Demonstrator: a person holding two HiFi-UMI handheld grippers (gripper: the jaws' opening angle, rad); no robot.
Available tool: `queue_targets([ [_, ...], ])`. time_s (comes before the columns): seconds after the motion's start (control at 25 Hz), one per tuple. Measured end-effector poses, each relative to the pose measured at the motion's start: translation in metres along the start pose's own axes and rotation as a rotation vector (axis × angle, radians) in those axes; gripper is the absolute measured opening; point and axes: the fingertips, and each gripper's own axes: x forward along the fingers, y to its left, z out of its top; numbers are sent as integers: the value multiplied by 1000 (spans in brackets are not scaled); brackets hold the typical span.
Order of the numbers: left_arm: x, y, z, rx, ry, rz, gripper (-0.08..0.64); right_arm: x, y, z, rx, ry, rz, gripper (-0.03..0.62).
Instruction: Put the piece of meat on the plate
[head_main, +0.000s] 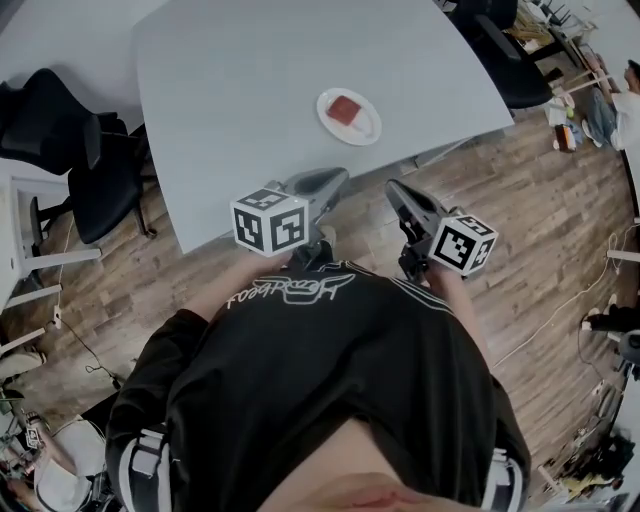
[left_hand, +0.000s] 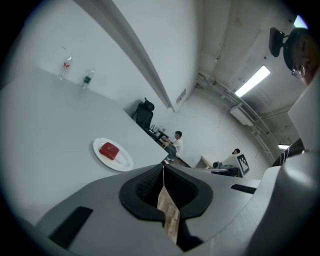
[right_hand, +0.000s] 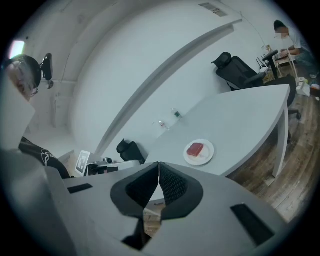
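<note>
The pale grey table (head_main: 250, 100) fills the upper part of the head view, its rounded corner reaching out over the wooden floor (head_main: 540, 230). A white plate (head_main: 370, 131) sits directly on the top, near the front edge and towards that corner. At the far side, a clear bottle with a red label (left_hand: 65, 67) and a green-labelled bottle (left_hand: 87, 79) stand upright, near each other and well apart from the plate. Black office chairs (head_main: 60, 130) stand on the floor beside the table.

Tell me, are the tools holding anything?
Nothing. The left tool and the right tool are both shut and empty; the meat lies on the plate.
</note>
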Motion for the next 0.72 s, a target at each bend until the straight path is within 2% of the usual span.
queue_targets([
  [0.16, -20, -37, -15, 41, -23, -40, 9, -24, 27, -11, -66, 7, 28, 11],
  [0.4, -37, -86, -44, 38, -42, -74, 8, -70, 55, -34, -110, 0, 73, 11],
  [0.72, -56, -138, -88, 96, -39, -58, 8, -127, 75, -62, -147, -24, 87, 11],
])
